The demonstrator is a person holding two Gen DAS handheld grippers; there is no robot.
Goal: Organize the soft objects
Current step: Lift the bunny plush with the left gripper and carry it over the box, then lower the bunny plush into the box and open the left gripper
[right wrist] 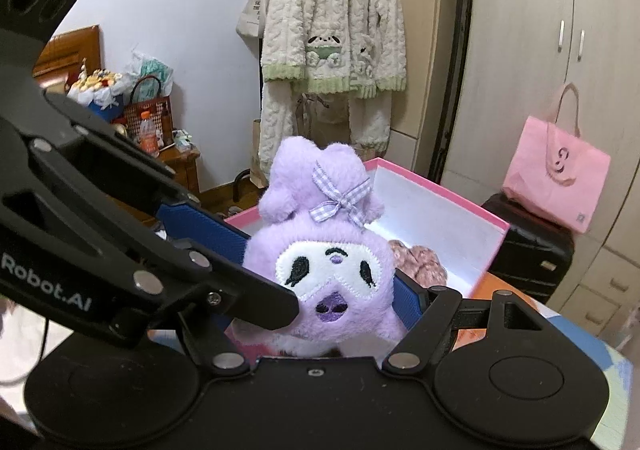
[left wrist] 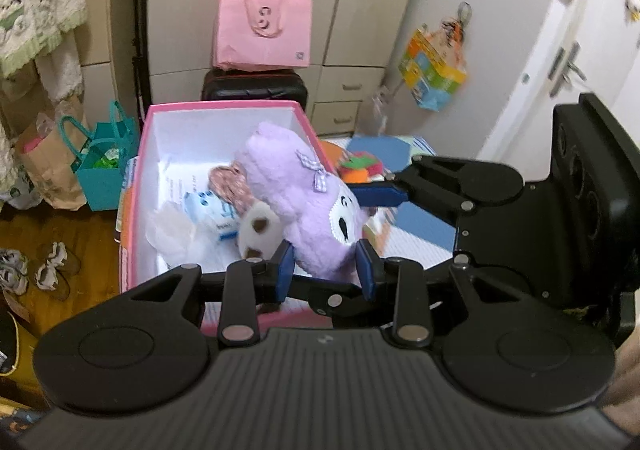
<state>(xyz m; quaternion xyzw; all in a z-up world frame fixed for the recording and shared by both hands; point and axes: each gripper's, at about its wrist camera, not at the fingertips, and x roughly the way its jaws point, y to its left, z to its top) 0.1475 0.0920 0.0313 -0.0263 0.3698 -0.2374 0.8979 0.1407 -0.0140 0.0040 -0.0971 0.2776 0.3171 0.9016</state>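
A purple plush toy (left wrist: 304,201) with a white face and a checked bow is held over the pink box (left wrist: 224,107). My left gripper (left wrist: 326,268) is shut on the plush's lower end, its blue pads pressing both sides. My right gripper (left wrist: 384,189) comes in from the right and is shut on the plush's head; in the right wrist view (right wrist: 328,290) the plush (right wrist: 328,234) sits between its blue pads, face toward the camera. The box (right wrist: 440,189) holds a brown plush (left wrist: 228,179), a white plush (left wrist: 258,226) and a blue-white soft item (left wrist: 208,209).
A pink paper bag (left wrist: 262,33) stands on a black suitcase (left wrist: 254,89) behind the box. A teal bag (left wrist: 106,161) and a brown paper bag (left wrist: 48,169) stand at left. A colourful play mat (left wrist: 400,209) with small soft toys (left wrist: 360,165) lies at right. Wardrobes stand behind.
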